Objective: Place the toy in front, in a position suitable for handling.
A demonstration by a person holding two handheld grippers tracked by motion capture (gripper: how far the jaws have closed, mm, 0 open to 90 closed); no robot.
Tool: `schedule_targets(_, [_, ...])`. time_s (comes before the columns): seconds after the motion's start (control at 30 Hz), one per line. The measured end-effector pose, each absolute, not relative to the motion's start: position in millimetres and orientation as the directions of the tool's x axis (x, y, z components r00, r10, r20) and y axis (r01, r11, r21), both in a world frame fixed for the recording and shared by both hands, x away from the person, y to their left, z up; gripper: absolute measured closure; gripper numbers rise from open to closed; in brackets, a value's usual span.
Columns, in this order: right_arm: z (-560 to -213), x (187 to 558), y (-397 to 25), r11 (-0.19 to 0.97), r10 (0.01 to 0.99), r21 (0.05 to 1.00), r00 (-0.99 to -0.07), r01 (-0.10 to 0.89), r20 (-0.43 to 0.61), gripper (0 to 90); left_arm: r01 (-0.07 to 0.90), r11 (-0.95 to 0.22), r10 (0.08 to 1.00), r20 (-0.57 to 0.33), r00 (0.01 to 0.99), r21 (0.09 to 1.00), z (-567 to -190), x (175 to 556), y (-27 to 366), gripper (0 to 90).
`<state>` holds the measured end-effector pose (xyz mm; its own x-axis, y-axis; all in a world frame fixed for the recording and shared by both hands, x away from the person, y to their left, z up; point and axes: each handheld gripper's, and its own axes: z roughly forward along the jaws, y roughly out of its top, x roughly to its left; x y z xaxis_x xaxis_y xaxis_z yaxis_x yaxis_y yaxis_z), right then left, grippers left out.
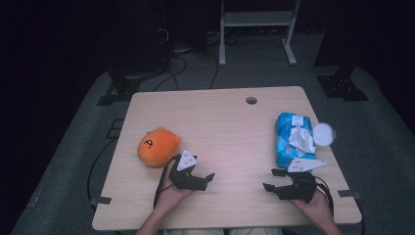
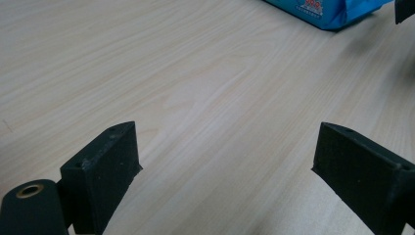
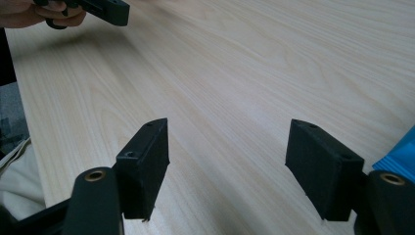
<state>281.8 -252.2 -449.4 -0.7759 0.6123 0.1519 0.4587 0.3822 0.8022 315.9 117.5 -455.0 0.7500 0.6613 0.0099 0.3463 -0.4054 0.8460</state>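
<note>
Pale wood-grain counter [image 1: 225, 127], with work judged at its very start: nothing lifted, nothing gripped. Orange plush toy [image 1: 158, 146] sits on the counter at the person's left, just beyond the left gripper [image 1: 203, 180] and apparently not touched by it. Blue tissue pack [image 1: 293, 139], a white tissue pulled up from its top, lies at the right, just beyond the right gripper [image 1: 274, 179]; a round white lid or cup [image 1: 324, 133] rests against the pack's far edge. Left gripper: jaws spread wide, bare counter between them, pack corner [image 2: 333, 12] well ahead. Right gripper: jaws likewise spread wide and empty, a blue edge of the pack [image 3: 399, 154] just beside one jaw. Both grippers point inward toward the counter's middle. Remaining, by judgement: approach, closing and any moving of toy or pack.
</note>
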Motion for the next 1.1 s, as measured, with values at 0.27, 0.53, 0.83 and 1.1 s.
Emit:
schedule_targets(0.27, [-453,286,-254,0.378,0.609,0.799,-0.776,0.467,0.166,31.2,0.319,-0.368,0.682,0.02,0.731,0.873,-440,319,119,9.4])
schedule_targets(0.53, [-450,284,-253,0.384,0.61,0.8,-0.777,0.461,0.156,31.1,0.289,-0.296,0.72,0.014,0.694,0.911,-418,319,136,9.5])
schedule_targets(0.83, [-450,285,-251,0.39,0.61,0.797,-0.777,0.462,0.152,31.4,0.23,-0.219,0.793,0.036,0.609,0.948,-392,320,169,9.4])
schedule_targets(1.1, [-452,286,-247,0.407,0.6,0.79,-0.786,0.459,0.148,31.3,0.234,-0.168,0.85,0.021,0.527,0.958,-384,322,201,8.0])
